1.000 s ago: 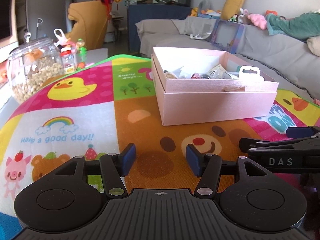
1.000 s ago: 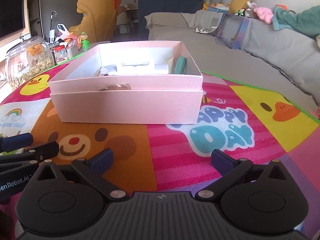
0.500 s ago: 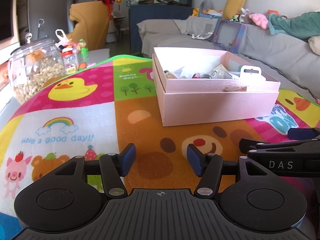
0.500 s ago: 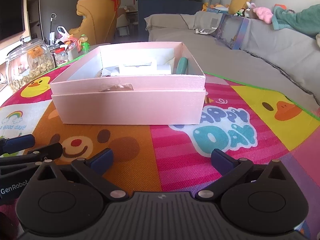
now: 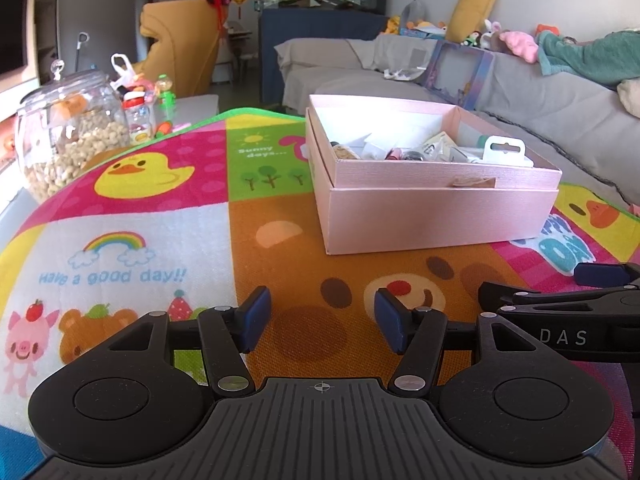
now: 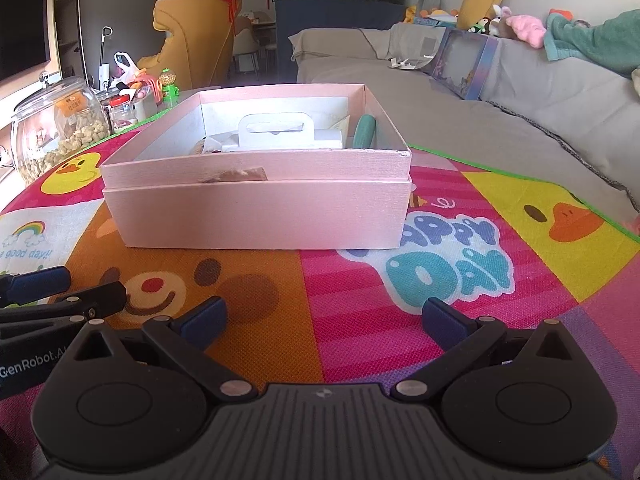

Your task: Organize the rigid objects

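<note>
A: Left wrist view. left gripper (image 5: 320,320) has its fingers spread with nothing between them, low over the play mat (image 5: 132,236). The pink box (image 5: 436,216) sits on the mat ahead and to the right, well apart from the pads. It sits nested in its own lid, open on top, with small items inside: white card hang tab (image 5: 503,151), packets, something dark. Glass jar (image 5: 68,136) at the far left edge.

B: Right wrist view?

A: right gripper (image 6: 324,316) fingers spread wider, empty. Box (image 6: 256,216) dead ahead, its near wall square to the view. Teal item (image 6: 364,130) leans on the right inner wall, white card packaging (image 6: 276,132) mid-box.

B: Handling?

A: Box looks like stiff card, probably light, smooth sides, so likely slippery. Too wide for one gripper across; I'd pinch a wall at the rim. Contents look small, rigid, light. The hang tab or the teal piece's upper end is the easiest hold. Card would crush if squeezed hard.
</note>
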{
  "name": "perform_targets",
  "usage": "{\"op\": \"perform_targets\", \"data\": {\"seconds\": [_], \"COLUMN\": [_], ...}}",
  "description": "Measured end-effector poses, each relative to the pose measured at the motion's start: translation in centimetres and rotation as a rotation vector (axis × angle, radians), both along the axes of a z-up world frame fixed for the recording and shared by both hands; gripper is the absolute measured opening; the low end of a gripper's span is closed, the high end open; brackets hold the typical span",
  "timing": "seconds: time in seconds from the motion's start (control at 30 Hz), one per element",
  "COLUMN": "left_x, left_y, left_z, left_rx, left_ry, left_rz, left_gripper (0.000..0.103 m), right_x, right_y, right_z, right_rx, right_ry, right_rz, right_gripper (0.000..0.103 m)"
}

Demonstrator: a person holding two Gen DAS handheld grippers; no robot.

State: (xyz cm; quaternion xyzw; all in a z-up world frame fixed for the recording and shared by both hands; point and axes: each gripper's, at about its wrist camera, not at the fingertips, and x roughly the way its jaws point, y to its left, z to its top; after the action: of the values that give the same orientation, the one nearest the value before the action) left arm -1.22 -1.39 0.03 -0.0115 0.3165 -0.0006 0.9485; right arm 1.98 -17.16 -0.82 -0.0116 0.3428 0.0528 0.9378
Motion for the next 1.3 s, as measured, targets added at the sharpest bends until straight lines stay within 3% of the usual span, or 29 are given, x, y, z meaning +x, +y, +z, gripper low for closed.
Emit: {"op": "perform_targets", "data": {"seconds": [1.3], "left_x": [-0.11], "left_y": [-0.13], "left_z": [0.00], "left_rx": [0.001], "left_ry": [-0.001], "left_rz": [0.000], "left_gripper": [0.063], "right_x": [-0.02], "right_y": [0.02], "right_z": [-0.04], "right_rx": [0.000], "right_ry": [0.000], "right_rz": [0.000], "right_gripper": [0.103]}}
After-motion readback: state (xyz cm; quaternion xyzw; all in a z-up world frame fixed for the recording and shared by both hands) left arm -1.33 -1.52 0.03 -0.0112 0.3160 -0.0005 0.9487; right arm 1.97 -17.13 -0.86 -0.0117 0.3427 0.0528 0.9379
